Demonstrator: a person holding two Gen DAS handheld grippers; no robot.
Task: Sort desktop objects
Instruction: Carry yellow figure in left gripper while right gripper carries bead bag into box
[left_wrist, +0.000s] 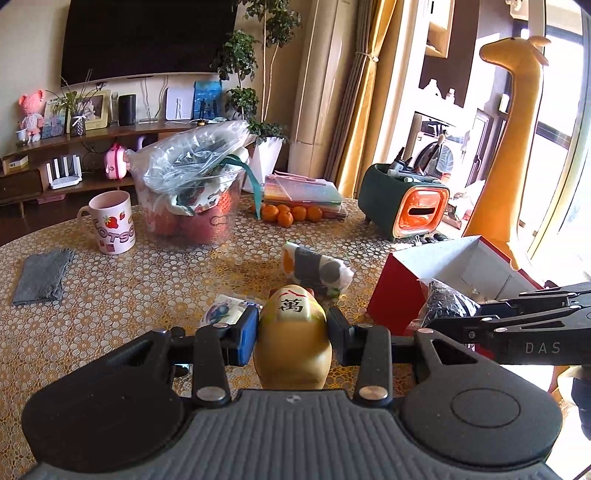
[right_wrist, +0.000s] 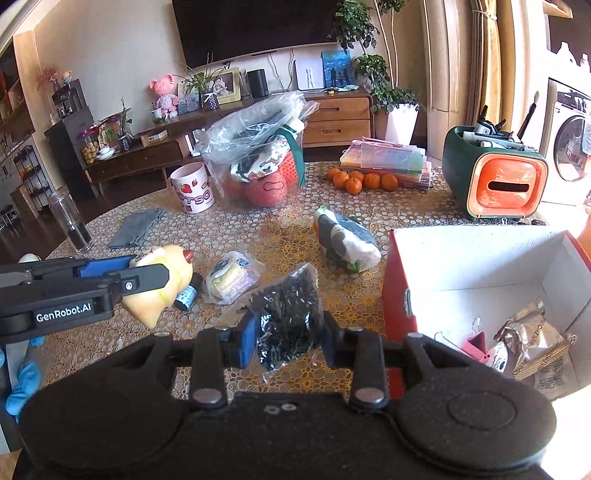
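Both your tongs are loaded above the patterned worktop (right_wrist: 122, 350), beside the red box (right_wrist: 395, 280).

The red box, white inside, sits open at your right with a crinkled snack packet (right_wrist: 535, 343) and a pink clip (right_wrist: 476, 341) on its floor. Your left tongs (left_wrist: 291, 334) are closed on a yellow squishy toy (left_wrist: 291, 343), rounded and glossy, topped with a white mahjong tile face bearing black and red characters; it hangs just above the worktop. Your right tongs (right_wrist: 288, 334) are clamped on a clear bag of small black pieces (right_wrist: 288, 317), crinkled, held near the box's left wall. A wrapped patterned bundle (right_wrist: 343, 240) and a small sealed packet (right_wrist: 231, 277) lie on the worktop beyond.
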